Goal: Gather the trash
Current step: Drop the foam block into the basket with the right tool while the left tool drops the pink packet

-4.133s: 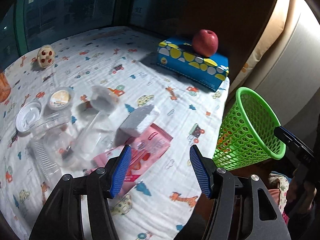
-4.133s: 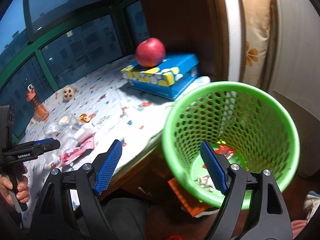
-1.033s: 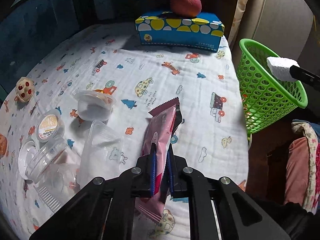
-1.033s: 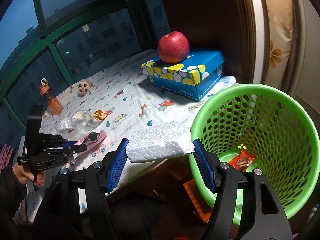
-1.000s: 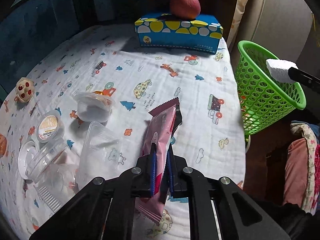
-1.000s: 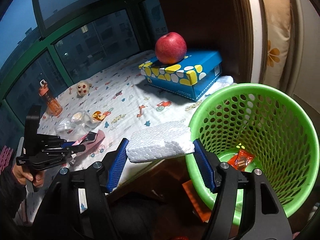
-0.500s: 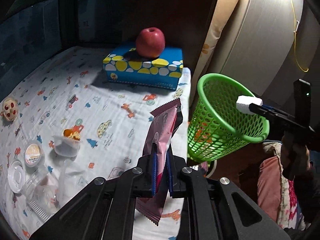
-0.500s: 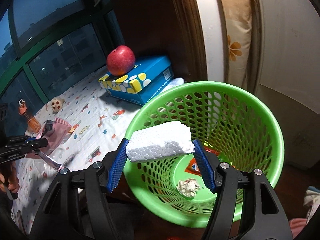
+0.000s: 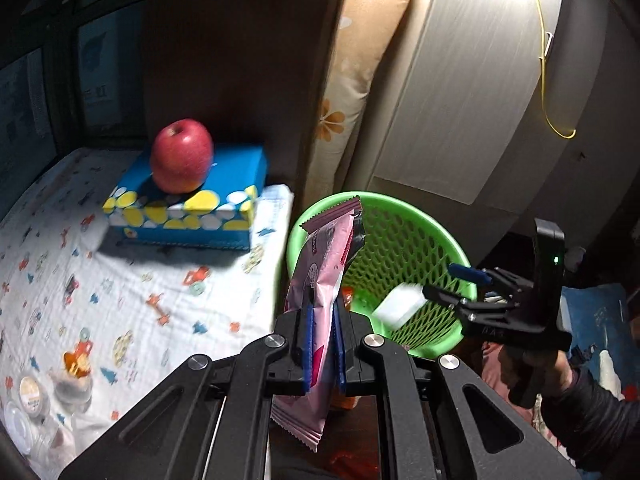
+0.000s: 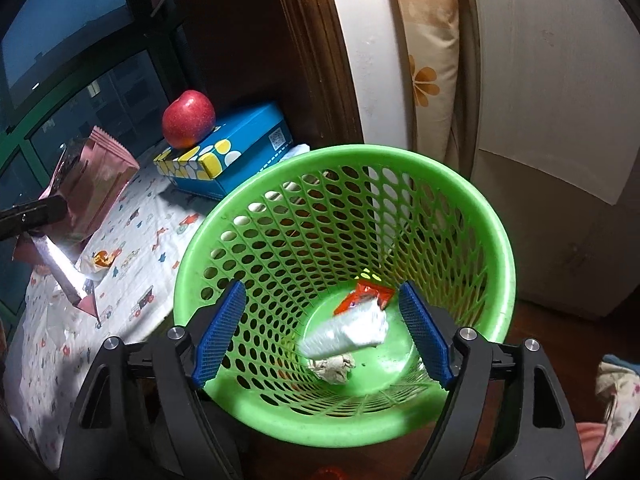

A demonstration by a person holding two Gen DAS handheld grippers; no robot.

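My left gripper [image 9: 322, 344] is shut on a pink snack wrapper [image 9: 326, 268] and holds it upright in the air, in front of the green mesh basket [image 9: 404, 248]. My right gripper [image 10: 322, 336] is open over the basket [image 10: 460, 196]. A white foam block [image 10: 348, 330] is blurred inside the basket, below the open jaws, apart from both pads. A red wrapper [image 10: 366, 294] and a crumpled paper ball [image 10: 332, 366] lie on the basket's bottom. The foam block [image 9: 400, 310] and right gripper [image 9: 464, 286] also show in the left wrist view.
A blue tissue box [image 9: 188, 216] with a red apple [image 9: 182, 156] on it stands at the table's far edge. Clear plastic cups and lids [image 9: 32, 404] lie at the near left on the patterned cloth [image 9: 120, 300]. A white cabinet [image 10: 560, 120] stands behind the basket.
My right gripper has opened and let go of the foam block, which now drops into the basket. My left gripper has carried the pink wrapper from the table toward the basket.
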